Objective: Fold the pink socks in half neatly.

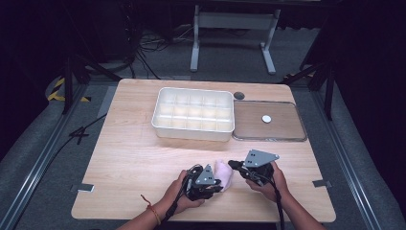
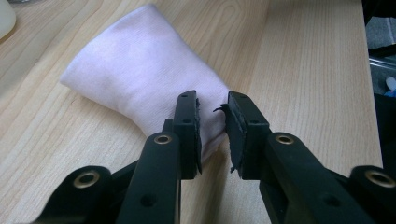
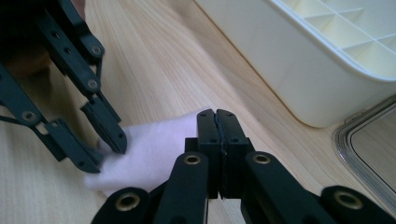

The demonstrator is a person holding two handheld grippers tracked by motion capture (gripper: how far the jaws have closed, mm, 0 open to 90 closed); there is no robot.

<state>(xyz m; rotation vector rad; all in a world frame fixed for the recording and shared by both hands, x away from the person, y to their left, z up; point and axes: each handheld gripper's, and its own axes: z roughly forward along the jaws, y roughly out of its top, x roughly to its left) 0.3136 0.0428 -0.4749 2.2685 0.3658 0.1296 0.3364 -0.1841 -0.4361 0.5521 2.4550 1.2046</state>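
Observation:
A folded pale pink cloth (image 1: 225, 173) lies on the wooden table near the front edge, between my two grippers. In the left gripper view the cloth (image 2: 140, 70) runs away from me, and my left gripper (image 2: 213, 121) stands slightly open, its jaws straddling the narrow near end. My left gripper (image 1: 218, 185) comes in from the cloth's left. My right gripper (image 1: 232, 165) is at the cloth's right. Its jaws are pressed together in the right gripper view, where the right gripper (image 3: 216, 115) sits at the edge of the cloth (image 3: 154, 144). The left gripper (image 3: 105, 151) shows there too.
A white bin (image 1: 191, 132) divided into several compartments stands mid-table, with its wall (image 3: 289, 70) close to my right gripper. Beside it on the right lies a clear flat tray (image 1: 268, 139) with a small white disc (image 1: 266, 118) on it. The person's hands hold both grippers.

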